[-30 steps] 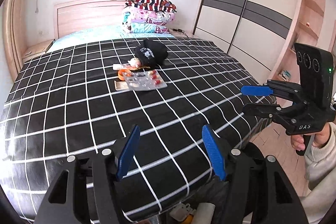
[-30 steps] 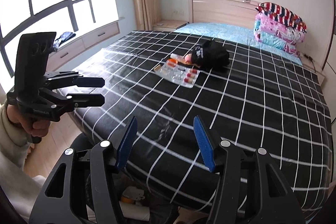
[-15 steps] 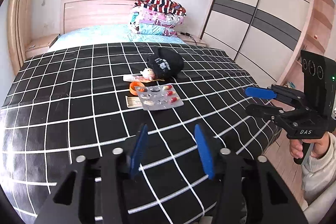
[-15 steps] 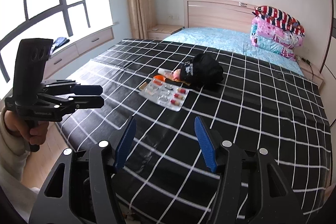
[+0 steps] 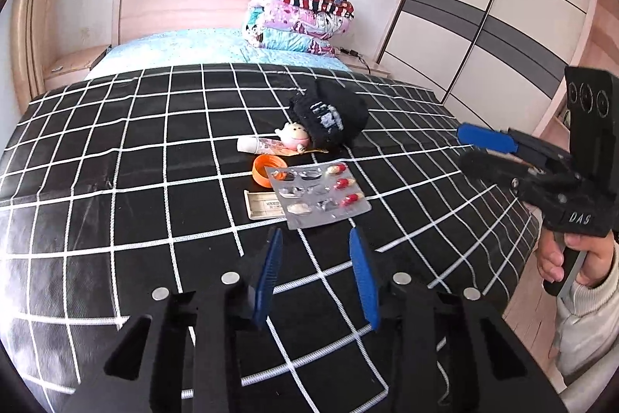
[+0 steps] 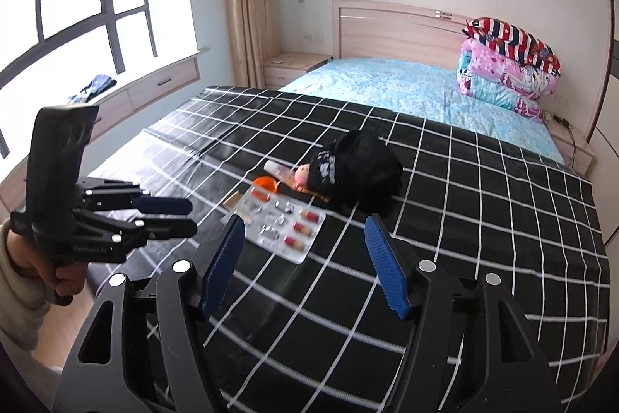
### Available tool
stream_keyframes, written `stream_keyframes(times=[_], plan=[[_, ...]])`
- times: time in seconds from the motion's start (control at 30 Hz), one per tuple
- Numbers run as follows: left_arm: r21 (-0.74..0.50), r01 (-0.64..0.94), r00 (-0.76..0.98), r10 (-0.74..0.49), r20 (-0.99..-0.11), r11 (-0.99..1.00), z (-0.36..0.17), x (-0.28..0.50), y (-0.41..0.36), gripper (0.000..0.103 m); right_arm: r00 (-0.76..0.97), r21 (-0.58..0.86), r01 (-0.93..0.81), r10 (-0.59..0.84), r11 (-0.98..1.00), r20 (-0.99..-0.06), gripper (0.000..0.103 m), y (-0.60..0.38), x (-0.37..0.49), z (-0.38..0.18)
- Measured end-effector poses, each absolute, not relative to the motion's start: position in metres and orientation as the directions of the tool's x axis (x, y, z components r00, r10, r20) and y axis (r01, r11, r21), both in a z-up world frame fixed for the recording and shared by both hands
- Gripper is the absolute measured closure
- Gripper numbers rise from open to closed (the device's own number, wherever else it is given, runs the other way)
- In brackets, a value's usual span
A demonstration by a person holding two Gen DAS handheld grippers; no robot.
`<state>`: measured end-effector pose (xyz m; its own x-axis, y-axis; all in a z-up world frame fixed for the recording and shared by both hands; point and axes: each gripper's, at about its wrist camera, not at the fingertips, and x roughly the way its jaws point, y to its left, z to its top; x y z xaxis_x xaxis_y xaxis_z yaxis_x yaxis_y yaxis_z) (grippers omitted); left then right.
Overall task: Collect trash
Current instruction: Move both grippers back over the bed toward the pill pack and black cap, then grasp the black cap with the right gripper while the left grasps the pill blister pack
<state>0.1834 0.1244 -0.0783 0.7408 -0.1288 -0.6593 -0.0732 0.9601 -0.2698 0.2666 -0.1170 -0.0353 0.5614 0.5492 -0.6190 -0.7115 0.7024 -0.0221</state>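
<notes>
Because the pill sheet (image 5: 319, 194) is thin and flat, it looks very light, and it lies almost flush on the black checked cover (image 5: 116, 180) in the middle of the bed. It is shiny foil and plastic, so it may slip, and it could bend or crackle if squeezed hard. A few red pills sit in its bubbles; most bubbles look empty. The best place to take hold is probably the near edge or a corner, where a finger could slide under it.

Touching its far corner is an orange cap (image 5: 267, 169), small and hard, easy to pinch by its rim. A little card (image 5: 265, 206) peeks out from under the sheet's left side. It is flat too, so it may be tricky to lift. Just behind lie a white tube (image 5: 255, 144), a small pink toy (image 5: 294, 136) and a soft black cap (image 5: 330, 117). I think the toy and the black cap may not be trash.

The left gripper (image 5: 317, 273) hangs just short of the pill sheet. Its jaws have just been closing, yet there is a gap between them and nothing in it. The right gripper (image 6: 305, 258) is off to the side, near the bed's edge. Its jaws have just been opening and are wide, and they hold nothing.
</notes>
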Motion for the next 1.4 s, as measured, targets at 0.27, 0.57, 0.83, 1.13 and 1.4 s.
stream_keyframes(times=[0.27, 0.57, 0.83, 1.13, 1.4], plan=[[-0.310, -0.077, 0.710, -0.167, -0.684, 0.947, -0.094, 0.203, 0.134, 0.073, 0.580, -0.014, -0.680, 0.526, 0.733, -0.622, 0.038, -0.109, 0.304, -0.044], [-0.348, -0.071, 0.691, -0.205, -0.693, 0.935, -0.103, 0.214, 0.142, 0.077, 0.605, -0.013, -0.649, 0.505, 0.761, -0.616, 0.032, -0.104, 0.340, -0.049], [-0.355, -0.055, 0.679, -0.225, -0.698, 0.933, -0.107, 0.223, 0.144, 0.086, 0.587, 0.024, -0.619, 0.483, 0.785, -0.650, 0.025, -0.092, 0.377, -0.061], [-0.378, -0.024, 0.684, -0.261, -0.682, 0.926, -0.107, 0.223, 0.141, 0.097, 0.525, 0.080, -0.622, 0.491, 0.779, -0.695, 0.056, -0.083, 0.404, -0.082], [-0.366, 0.003, 0.712, -0.259, -0.653, 0.931, -0.093, 0.213, 0.133, 0.101, 0.538, 0.072, -0.635, 0.507, 0.769, -0.674, 0.080, -0.088, 0.383, -0.072]])
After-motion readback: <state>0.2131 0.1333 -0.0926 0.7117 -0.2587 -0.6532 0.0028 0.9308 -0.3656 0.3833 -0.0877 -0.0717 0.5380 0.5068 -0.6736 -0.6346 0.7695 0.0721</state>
